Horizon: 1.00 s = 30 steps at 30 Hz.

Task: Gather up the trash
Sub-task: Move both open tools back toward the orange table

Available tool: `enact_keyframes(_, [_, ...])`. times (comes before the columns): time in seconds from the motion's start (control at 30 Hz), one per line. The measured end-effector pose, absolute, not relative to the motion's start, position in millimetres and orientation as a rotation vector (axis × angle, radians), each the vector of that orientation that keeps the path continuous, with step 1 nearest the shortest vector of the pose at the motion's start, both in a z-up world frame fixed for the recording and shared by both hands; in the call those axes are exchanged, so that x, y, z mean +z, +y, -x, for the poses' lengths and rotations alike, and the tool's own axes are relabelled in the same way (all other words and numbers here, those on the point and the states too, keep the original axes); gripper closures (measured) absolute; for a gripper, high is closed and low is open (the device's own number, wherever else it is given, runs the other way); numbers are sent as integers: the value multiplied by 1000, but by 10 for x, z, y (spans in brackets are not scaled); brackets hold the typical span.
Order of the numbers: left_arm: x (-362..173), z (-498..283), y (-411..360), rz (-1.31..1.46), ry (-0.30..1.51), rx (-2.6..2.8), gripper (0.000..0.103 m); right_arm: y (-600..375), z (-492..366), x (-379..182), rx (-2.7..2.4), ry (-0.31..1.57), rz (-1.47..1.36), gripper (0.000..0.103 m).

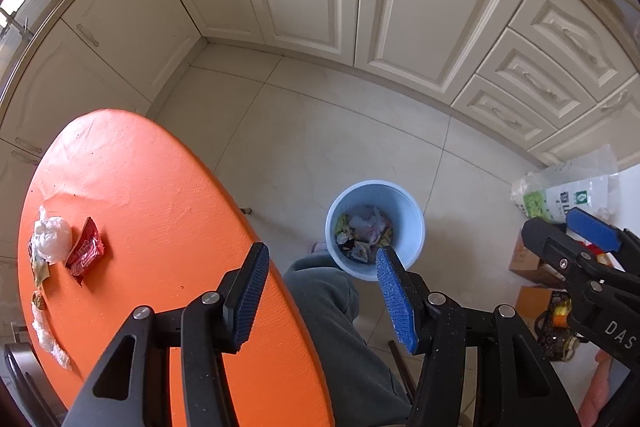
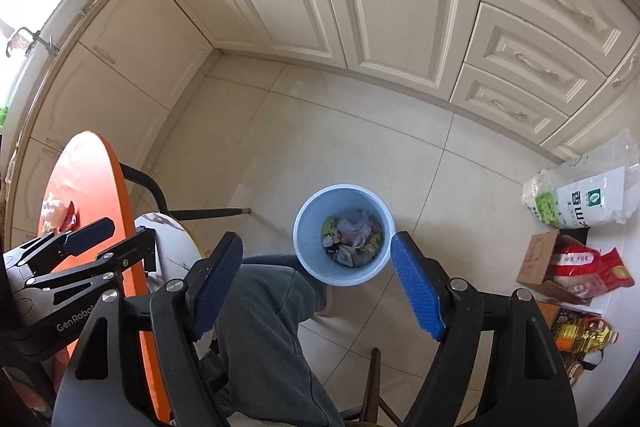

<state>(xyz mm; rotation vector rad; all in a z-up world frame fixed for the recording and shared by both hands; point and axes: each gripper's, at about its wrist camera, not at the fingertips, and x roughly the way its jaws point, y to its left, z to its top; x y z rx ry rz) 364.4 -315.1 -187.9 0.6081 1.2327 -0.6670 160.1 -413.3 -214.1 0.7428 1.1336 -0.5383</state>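
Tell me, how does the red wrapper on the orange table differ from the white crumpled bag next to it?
The red wrapper is a flat, printed foil packet with sharp edges; the white crumpled bag is plain, thin plastic bunched into a soft lump. The wrapper lies lower and flatter, while the bag stands puffed up. The bag sits nearer the table's outer edge, the wrapper further in. Both rest on the orange table, touching or nearly so, not yet in the blue bin.

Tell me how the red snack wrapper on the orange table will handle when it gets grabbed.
The red snack wrapper looks creased and flat, so probably floppy and very light. Its glossy film may slip between pads. It lies beside the crumpled white plastic, so a wide pinch might catch both.
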Motion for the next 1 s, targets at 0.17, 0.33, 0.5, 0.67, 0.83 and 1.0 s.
enact_keyframes(0.17, [-1829, -3633, -2996, -592, 1227, -672, 51, -4102, -1597, -2136, -548, 1154, -737, 25])
enact_keyframes(0.33, [-1738, -3606, -2829, -583, 1219, -680, 51, -4016, -1597, -2083, -548, 1159, -733, 25])
enact_keyframes(0.5, [-1562, -3589, -2497, -569, 1204, -663, 51, -3889, -1636, -1965, -537, 1140, -709, 25])
enact_keyframes(0.67, [-1352, -3589, -2058, -526, 1189, -618, 51, -3686, -1783, -1851, -493, 1132, -680, 25])
enact_keyframes(0.83, [-1139, -3622, -1506, -454, 1169, -547, 51, -3337, -2029, -1733, -411, 1140, -621, 25])
enact_keyframes(1.0, [-971, -3640, -935, -373, 1161, -464, 51, -2932, -2292, -1624, -331, 1149, -560, 25])
